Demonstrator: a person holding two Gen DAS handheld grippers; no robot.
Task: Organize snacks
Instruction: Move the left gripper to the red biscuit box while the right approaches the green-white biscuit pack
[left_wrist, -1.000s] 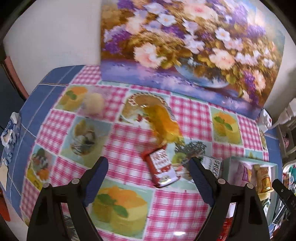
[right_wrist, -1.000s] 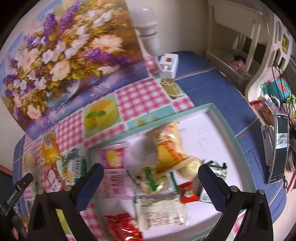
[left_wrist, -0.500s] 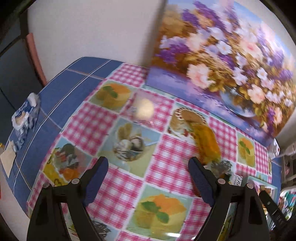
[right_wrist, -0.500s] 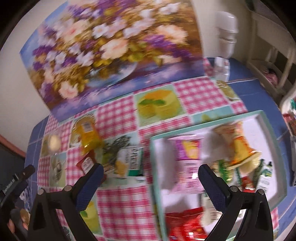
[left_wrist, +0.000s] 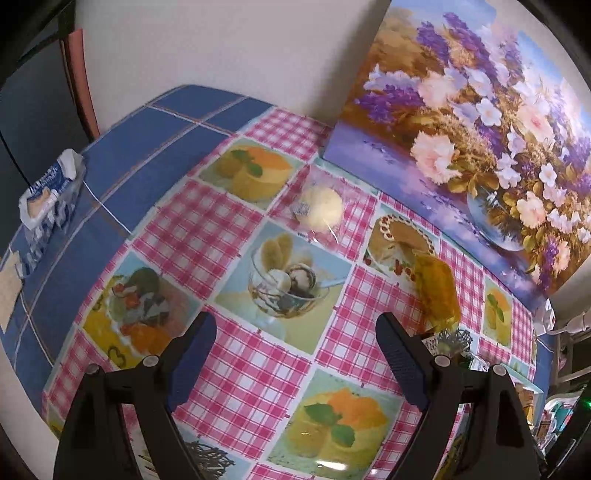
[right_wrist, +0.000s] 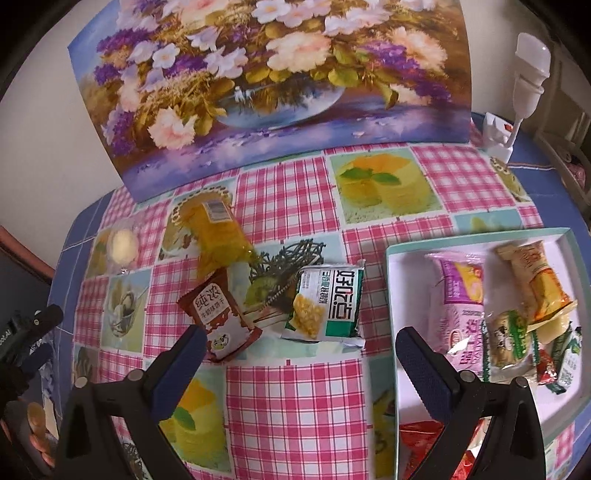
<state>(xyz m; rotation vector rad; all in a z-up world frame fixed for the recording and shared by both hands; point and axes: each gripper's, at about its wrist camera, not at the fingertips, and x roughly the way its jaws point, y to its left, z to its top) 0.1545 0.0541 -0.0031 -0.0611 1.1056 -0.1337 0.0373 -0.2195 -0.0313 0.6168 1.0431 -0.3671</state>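
Pink-checked oilcloth fills the left wrist view: the left tongs (left_wrist: 295, 354) hang spread and empty over the worktop (left_wrist: 236, 376), the round pale snack (left_wrist: 320, 211) well ahead between the fingers, the yellow packet (left_wrist: 437, 291) ahead to the right, long axis running away. Over to the right wrist view: right tongs (right_wrist: 301, 365) spread, empty; the brown packet (right_wrist: 218, 315) lies just ahead by the left finger, the green-white packet (right_wrist: 327, 302) between them, both lengthwise away; the tray (right_wrist: 391, 295) sits right.

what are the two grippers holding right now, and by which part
Nothing. The left gripper and the right gripper both stand open with only the pink checked tablecloth between their fingers; no snack is touched.
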